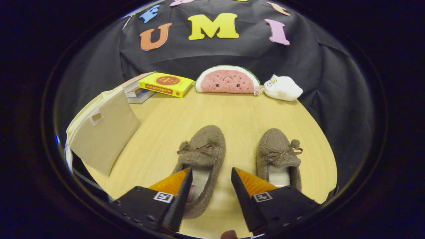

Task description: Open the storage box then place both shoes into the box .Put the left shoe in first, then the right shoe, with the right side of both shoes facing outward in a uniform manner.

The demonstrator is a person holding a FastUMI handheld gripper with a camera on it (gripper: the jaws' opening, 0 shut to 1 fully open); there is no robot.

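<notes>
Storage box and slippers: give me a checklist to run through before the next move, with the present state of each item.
1. Storage box opened: not ok, the beige flap looks closed.
2. Gripper free to work: ok, fingers open and holding nothing.
3. Left slipper reachable: ok, its heel lies between the fingers.
4. Right slipper waiting its turn: ok, on the table, apart from the left one.
5. Books, watermelon plush, white plush out of the way: ok, beyond the slippers.
6. Room inside the box: cannot tell.
</notes>
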